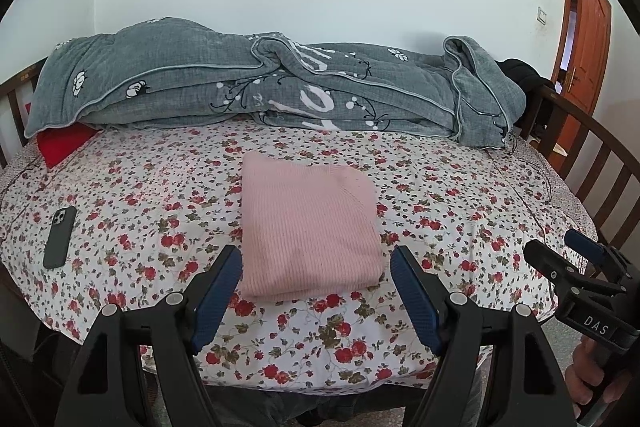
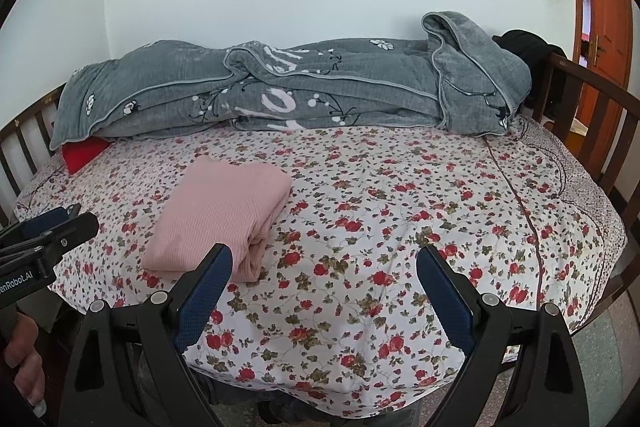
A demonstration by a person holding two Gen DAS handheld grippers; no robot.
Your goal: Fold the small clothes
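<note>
Lying folded on the floral bed (image 1: 440, 195), the pink sweater (image 1: 308, 227) is hiding its inner layers; the left hand-held gripper (image 1: 316, 263) and right hand-held gripper (image 2: 324, 267) are hovering wide apart, empty; a red item (image 1: 64, 143) is peeking from under the grey quilt (image 1: 180, 83).

Each gripper (image 1: 316, 267) has 2 black arms, blue ribbed pads (image 1: 218, 301), silver screws and white lettering.
</note>
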